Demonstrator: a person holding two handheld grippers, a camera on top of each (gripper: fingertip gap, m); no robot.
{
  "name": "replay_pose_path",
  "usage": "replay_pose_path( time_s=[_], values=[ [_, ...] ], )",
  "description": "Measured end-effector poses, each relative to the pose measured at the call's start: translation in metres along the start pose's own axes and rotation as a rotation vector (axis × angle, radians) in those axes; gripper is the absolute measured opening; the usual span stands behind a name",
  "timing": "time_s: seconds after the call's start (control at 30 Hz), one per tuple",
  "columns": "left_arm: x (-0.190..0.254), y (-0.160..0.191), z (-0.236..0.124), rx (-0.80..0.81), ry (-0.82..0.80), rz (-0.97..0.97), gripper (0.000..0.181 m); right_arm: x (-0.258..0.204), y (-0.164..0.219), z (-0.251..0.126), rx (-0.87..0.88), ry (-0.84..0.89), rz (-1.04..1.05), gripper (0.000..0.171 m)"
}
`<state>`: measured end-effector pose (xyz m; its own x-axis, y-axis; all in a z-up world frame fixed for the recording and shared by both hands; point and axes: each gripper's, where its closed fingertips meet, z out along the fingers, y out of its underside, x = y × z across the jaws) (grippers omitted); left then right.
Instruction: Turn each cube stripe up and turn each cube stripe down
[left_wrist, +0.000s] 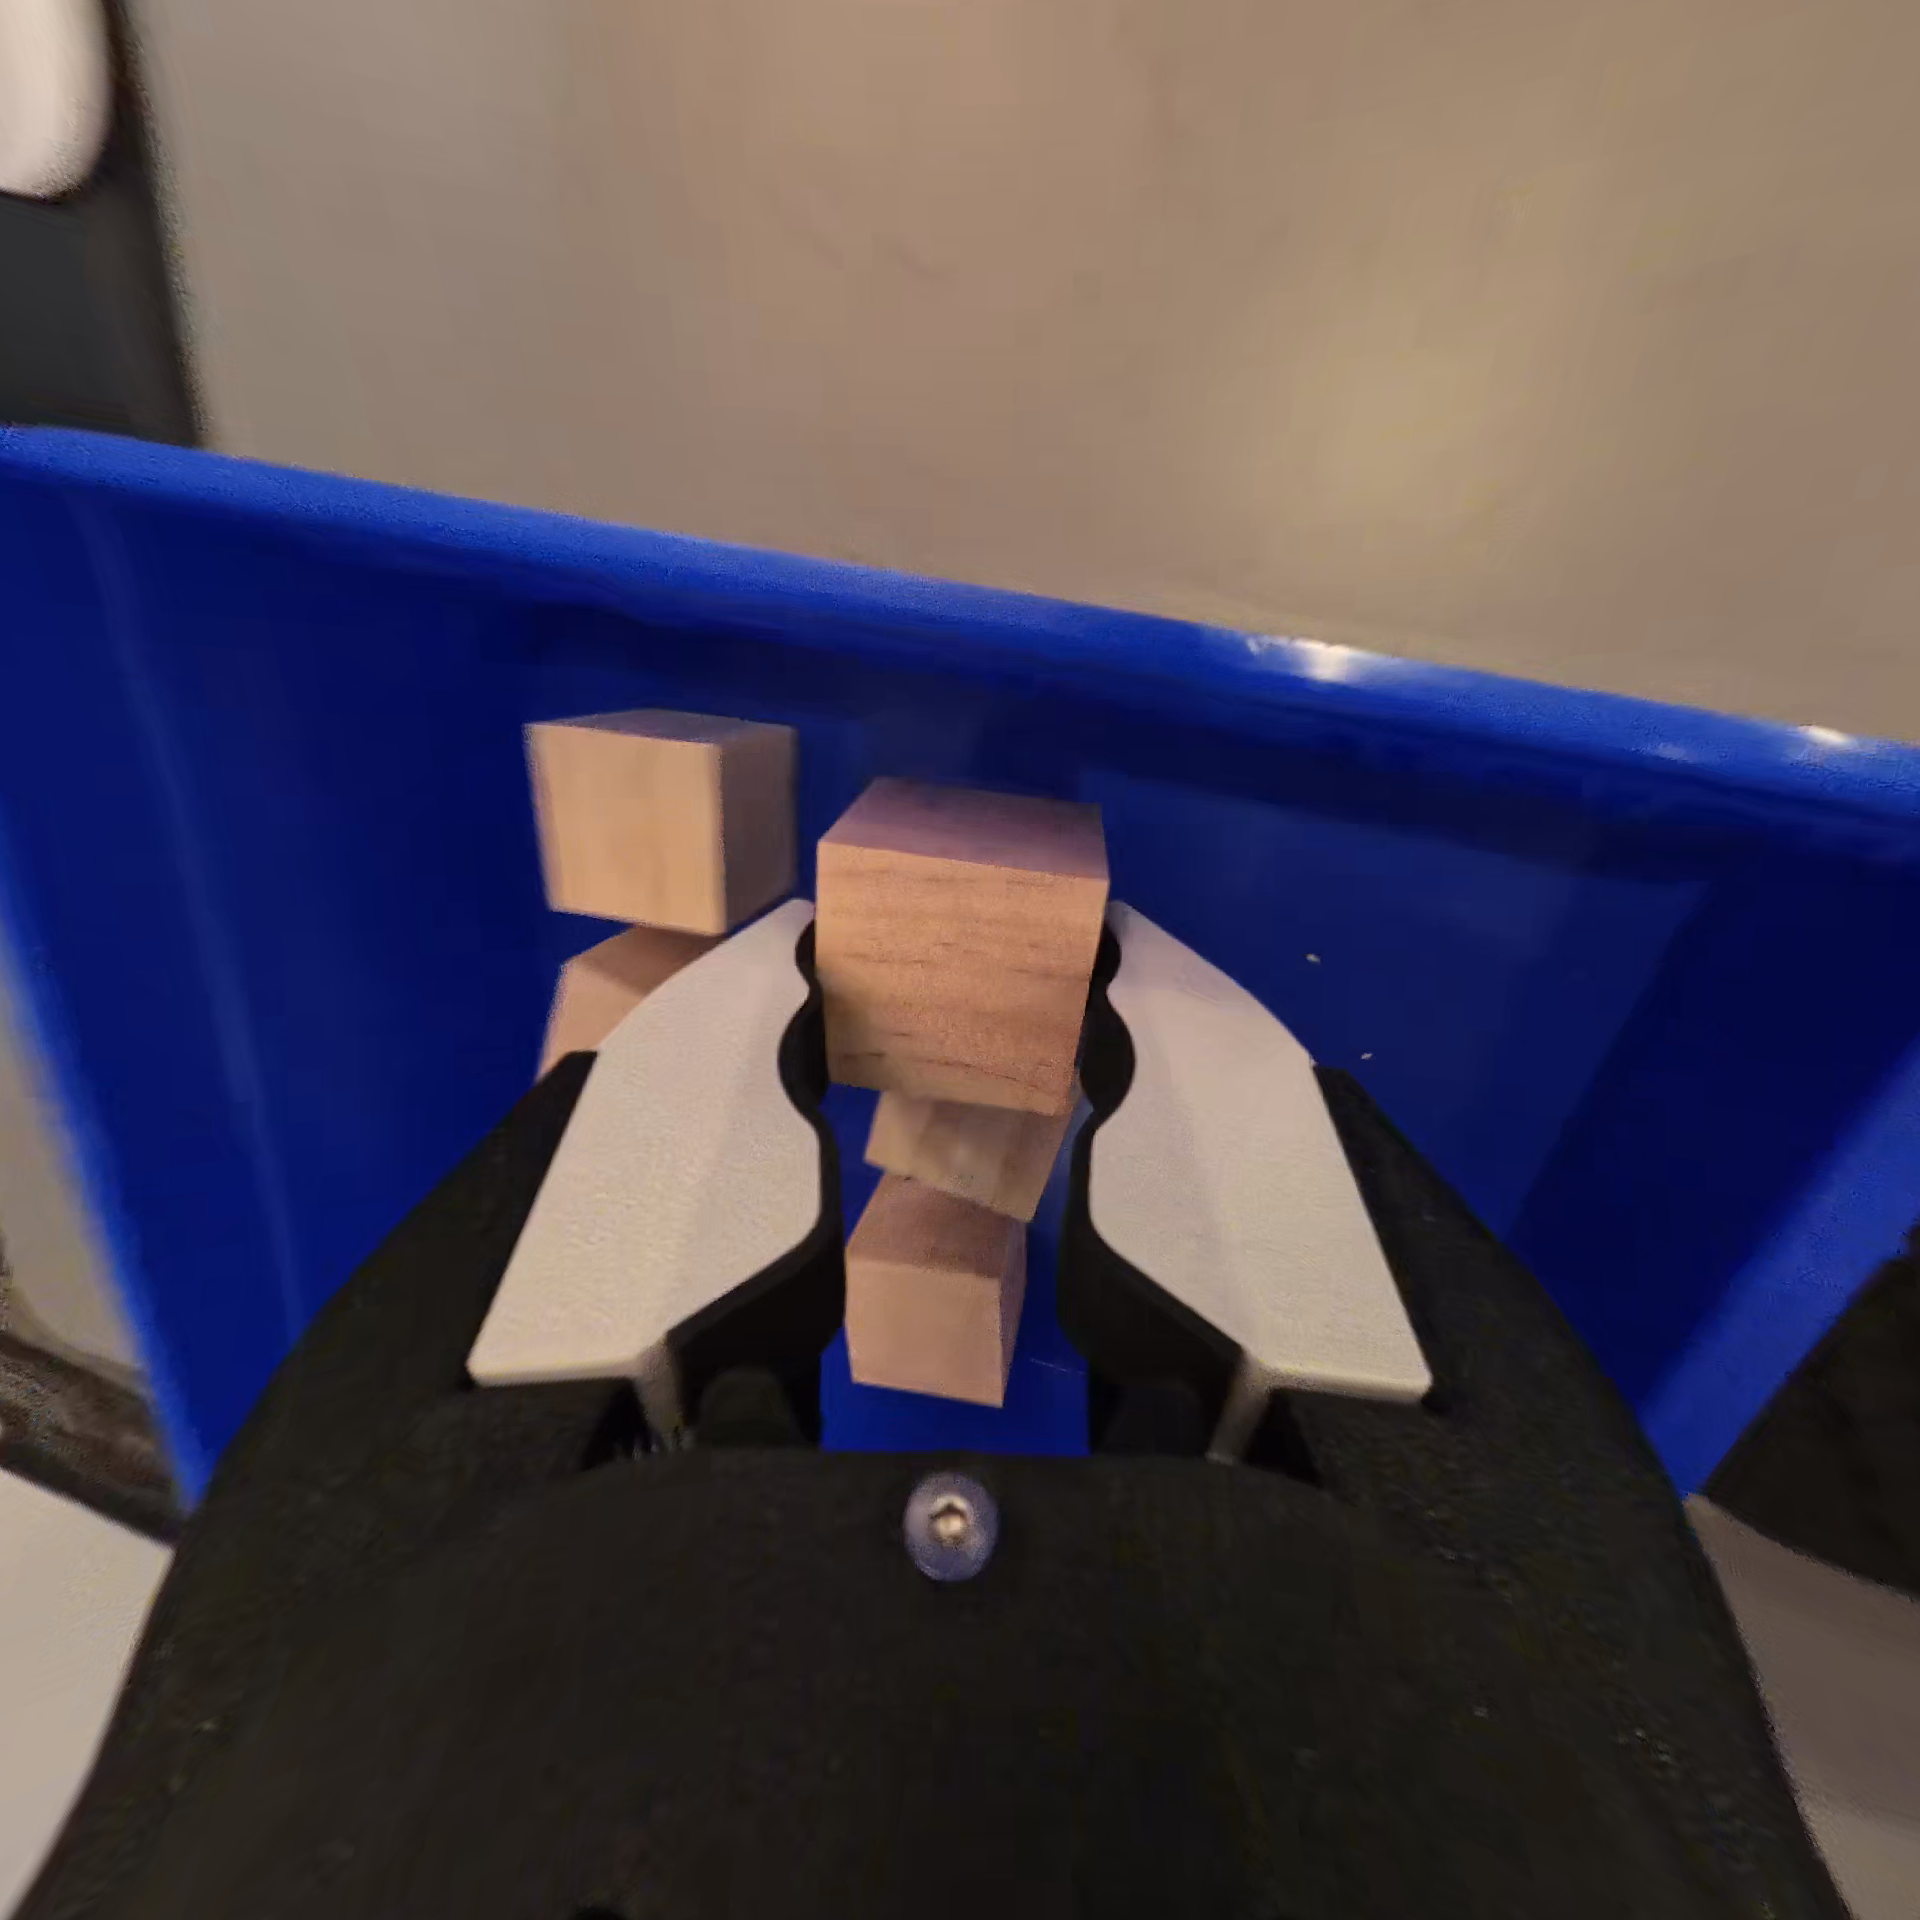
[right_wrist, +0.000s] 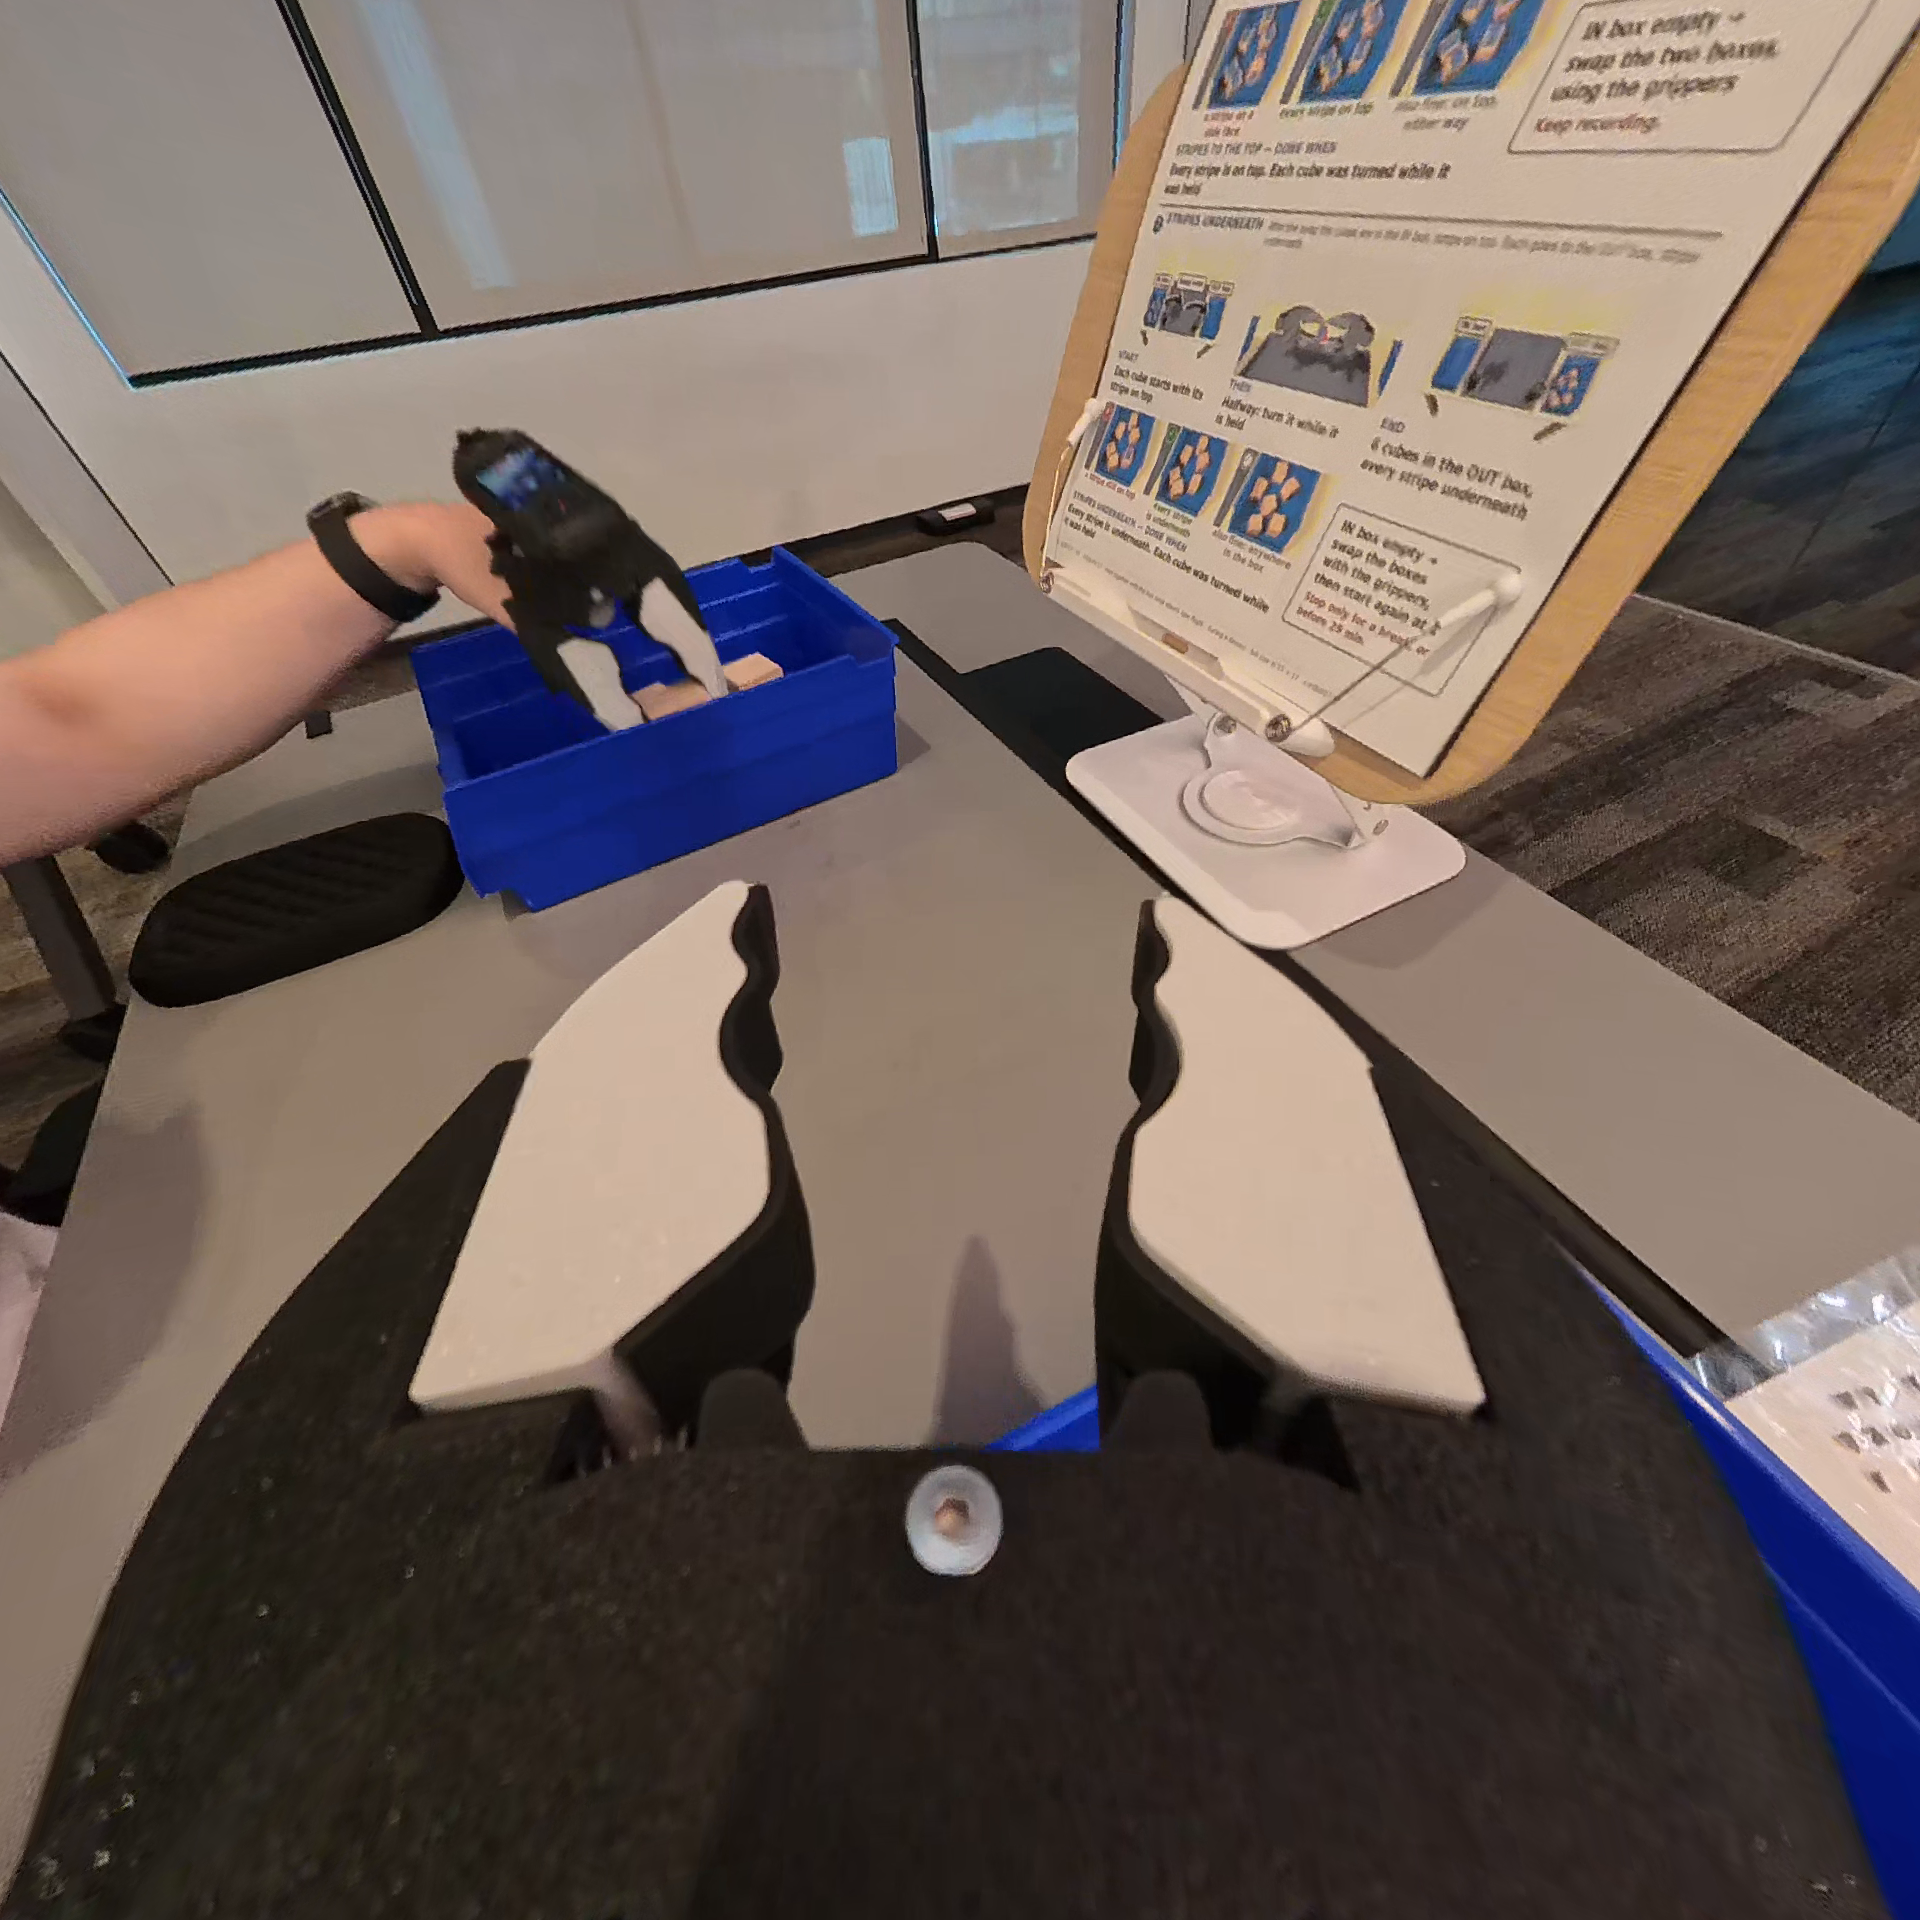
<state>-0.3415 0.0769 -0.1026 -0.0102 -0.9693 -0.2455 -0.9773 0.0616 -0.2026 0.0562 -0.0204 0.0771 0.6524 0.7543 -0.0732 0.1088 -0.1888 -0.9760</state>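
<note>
My left gripper (left_wrist: 956, 925) is shut on a wooden cube (left_wrist: 956, 956) inside a blue bin (left_wrist: 1455, 935); no stripe shows on the cube's visible faces. Other wooden cubes lie in the bin: one at upper left (left_wrist: 655, 821), one under it (left_wrist: 613, 992), and two below the held cube (left_wrist: 961, 1153) (left_wrist: 930, 1299). In the right wrist view the left gripper (right_wrist: 670, 701) reaches down into the blue bin (right_wrist: 675, 769) with a cube (right_wrist: 753, 670) beside it. My right gripper (right_wrist: 951, 914) is open and empty above the grey table (right_wrist: 935, 1039).
A person's bare forearm with a black wristband (right_wrist: 364, 561) holds the left gripper. A black padded rest (right_wrist: 291, 904) lies left of the bin. An instruction board on a white stand (right_wrist: 1268, 810) stands at right. A second blue bin's edge (right_wrist: 1849, 1621) with a bag shows at lower right.
</note>
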Motion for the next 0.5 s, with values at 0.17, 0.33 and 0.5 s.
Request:
replay_pose_path(
  time_s=[0.17, 0.33, 0.5],
  values=[
    [-0.018, -0.058, -0.099, 0.432, -0.138, -0.212, 0.047, -0.025, -0.024, 0.021, 0.075, 0.015, -0.159, 0.066],
    [0.030, -0.153, -0.173, 0.928, 0.136, -0.375, 0.046, -0.109, -0.035, 0.067, 0.088, -0.110, -0.447, 0.069],
    [0.092, -0.219, -0.202, 1.111, 0.661, -0.405, 0.046, -0.178, -0.032, 0.095, 0.128, -0.125, -0.736, 0.074]
  ],
)
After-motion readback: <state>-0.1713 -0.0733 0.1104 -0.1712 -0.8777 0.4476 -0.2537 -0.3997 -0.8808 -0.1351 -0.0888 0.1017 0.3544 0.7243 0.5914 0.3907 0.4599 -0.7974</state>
